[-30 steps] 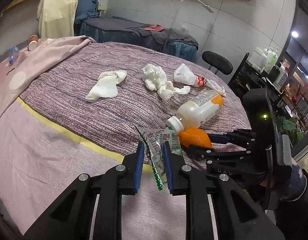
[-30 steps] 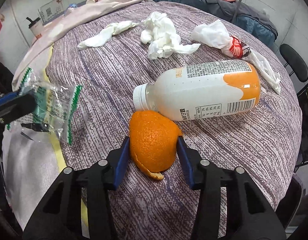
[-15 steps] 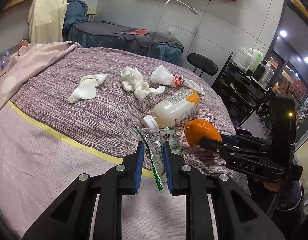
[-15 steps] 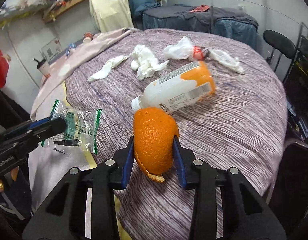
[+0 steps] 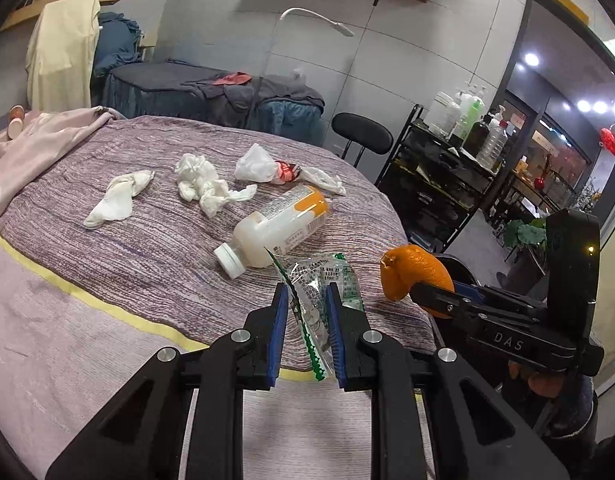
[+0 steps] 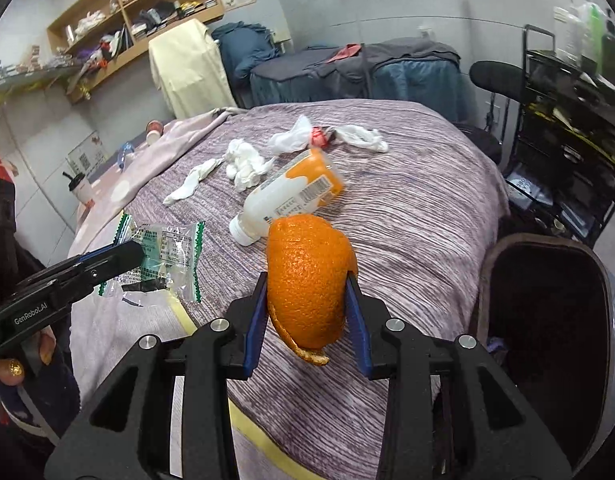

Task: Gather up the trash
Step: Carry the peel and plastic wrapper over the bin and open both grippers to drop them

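Observation:
My left gripper is shut on a clear plastic wrapper with green edges, held above the bed's near edge; the wrapper also shows in the right wrist view. My right gripper is shut on an orange peel, lifted off the bed at the right; the peel also shows in the left wrist view. On the purple bedspread lie a white and orange bottle, two crumpled white tissues and a white plastic bag with a red scrap.
A dark open bin or bag stands by the bed's right side. A black stool and a black shelf cart with bottles stand beyond the bed. A pink blanket covers the far left.
Both grippers have risen and pulled back from the bed. The right gripper lifted the orange peel off the bedspread, away from the bottle. The left still holds the wrapper.

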Demonstrator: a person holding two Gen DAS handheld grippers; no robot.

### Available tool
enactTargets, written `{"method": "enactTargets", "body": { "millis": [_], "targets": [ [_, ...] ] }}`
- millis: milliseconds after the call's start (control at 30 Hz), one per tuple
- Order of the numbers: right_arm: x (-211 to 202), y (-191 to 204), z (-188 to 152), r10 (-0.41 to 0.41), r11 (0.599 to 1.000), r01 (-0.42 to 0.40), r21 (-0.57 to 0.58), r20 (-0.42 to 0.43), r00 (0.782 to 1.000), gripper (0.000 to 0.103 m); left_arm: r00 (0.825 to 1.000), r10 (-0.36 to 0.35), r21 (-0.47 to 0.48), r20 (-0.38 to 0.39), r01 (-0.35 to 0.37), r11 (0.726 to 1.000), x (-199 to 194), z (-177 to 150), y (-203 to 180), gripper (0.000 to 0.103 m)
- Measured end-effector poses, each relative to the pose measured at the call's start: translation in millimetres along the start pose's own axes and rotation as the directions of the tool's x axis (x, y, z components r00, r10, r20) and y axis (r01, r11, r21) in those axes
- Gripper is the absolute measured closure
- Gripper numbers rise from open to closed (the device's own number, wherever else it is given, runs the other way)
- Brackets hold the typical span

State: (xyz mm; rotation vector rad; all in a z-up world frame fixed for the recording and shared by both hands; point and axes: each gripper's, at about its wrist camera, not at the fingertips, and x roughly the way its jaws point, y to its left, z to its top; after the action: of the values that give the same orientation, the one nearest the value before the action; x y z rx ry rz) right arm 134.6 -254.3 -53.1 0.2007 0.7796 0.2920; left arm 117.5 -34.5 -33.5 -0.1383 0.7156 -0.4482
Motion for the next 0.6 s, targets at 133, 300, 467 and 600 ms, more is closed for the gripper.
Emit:
{"method": "enactTargets", "body": {
  "millis": [133, 300, 467, 600],
  "targets": [
    [-16, -19, -9, -0.028, 0.999, 0.027, 0.04, 0.028, 0.999, 0.066, 0.999, -0.033, 0.041, 0.005, 0.033, 0.999, 3, -1, -19, 0.084],
    [-33, -51, -23, -0.077, 0.991, 0.071, 0.115, 0.044, 0.996, 0.066, 0.997, -0.072, 0.073, -0.021, 0.074, 0.995, 14, -5, -41, 0.084],
    [-45, -86, -37, -0.141, 0.972, 0.13, 0.194, 0.045, 0.989, 0.066, 0.994, -0.103, 0.109, -0.046, 0.107, 0.988, 23, -9, -62, 0.084],
    [-49, -111, -50, -0.184, 0.953, 0.171, 0.249, 0.029, 0.982, 0.066, 0.99, -0.125, 0.133, -0.066, 0.133, 0.982, 31, -12, -79, 0.083]
  ]
}}
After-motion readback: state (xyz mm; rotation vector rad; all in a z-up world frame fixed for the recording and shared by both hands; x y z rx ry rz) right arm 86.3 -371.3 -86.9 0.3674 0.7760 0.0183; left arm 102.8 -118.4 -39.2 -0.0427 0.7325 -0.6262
